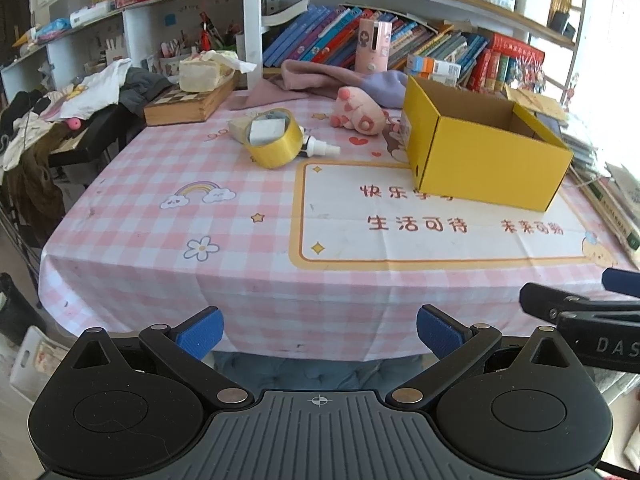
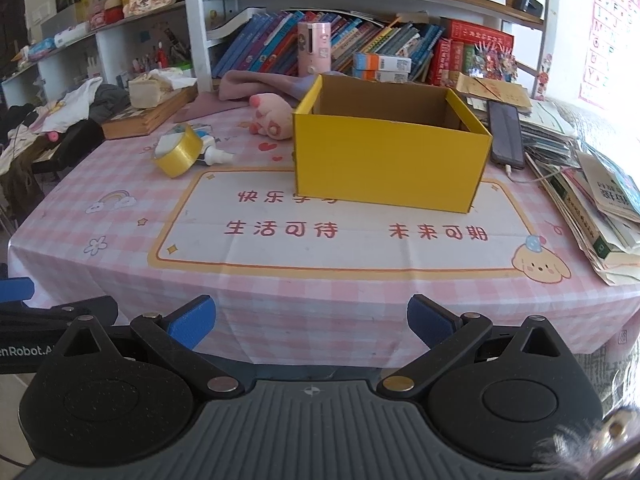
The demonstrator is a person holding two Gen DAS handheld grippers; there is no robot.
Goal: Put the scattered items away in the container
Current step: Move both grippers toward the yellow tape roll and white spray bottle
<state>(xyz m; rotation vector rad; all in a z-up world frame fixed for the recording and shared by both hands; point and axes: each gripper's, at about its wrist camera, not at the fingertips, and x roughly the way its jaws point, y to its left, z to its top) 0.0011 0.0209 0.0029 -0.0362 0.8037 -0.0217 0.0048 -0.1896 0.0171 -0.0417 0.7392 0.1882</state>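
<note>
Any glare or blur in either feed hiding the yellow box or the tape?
Left wrist view: window glare whitens the right edge, yellow box and tape roll stay sharp. Right wrist view: both clear, fisheye bends the shelves, blurred fuzz at bottom right.
</note>
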